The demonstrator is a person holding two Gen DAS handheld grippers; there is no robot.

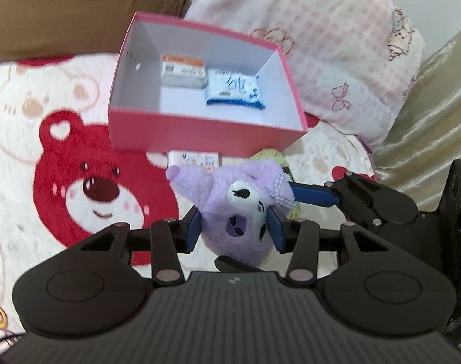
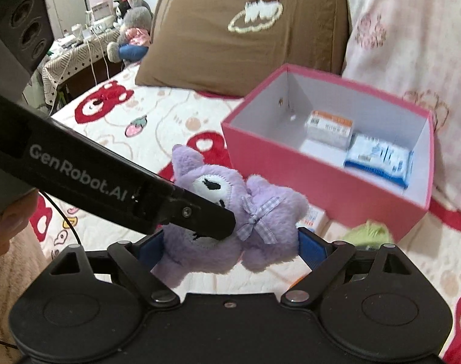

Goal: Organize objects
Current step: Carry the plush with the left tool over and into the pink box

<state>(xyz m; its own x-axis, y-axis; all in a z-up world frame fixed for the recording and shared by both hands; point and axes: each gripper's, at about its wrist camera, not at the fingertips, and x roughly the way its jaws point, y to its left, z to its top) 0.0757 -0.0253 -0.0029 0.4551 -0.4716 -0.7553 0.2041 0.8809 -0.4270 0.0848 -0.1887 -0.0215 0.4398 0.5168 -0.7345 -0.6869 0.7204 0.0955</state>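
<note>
- Purple plush toy (image 1: 239, 209): nearest the lens, held off the bedspread, short of the pink box (image 1: 200, 135).
- Left gripper (image 1: 235, 232): jaws set narrow, blue pads pressed on the toy's lower body, so the toy is carried by this tool.
- Right gripper (image 2: 227, 248): jaws wide; the toy lies between its pads (image 2: 313, 248), but whether they press on it cannot be told.
- Step in hand, as judged: transfer of the toy toward the box; the next move calls for a carry over the near wall, then release by both tools.
- Pose: both tools slant downward, side by side, and point at the box.
- Box contents: a white carton (image 1: 183, 71) and a blue-edged packet (image 1: 235, 89).
- Outside: a small carton (image 1: 194, 159) just before the box; bear-print bedspread (image 1: 63, 157), pillows behind.
</note>
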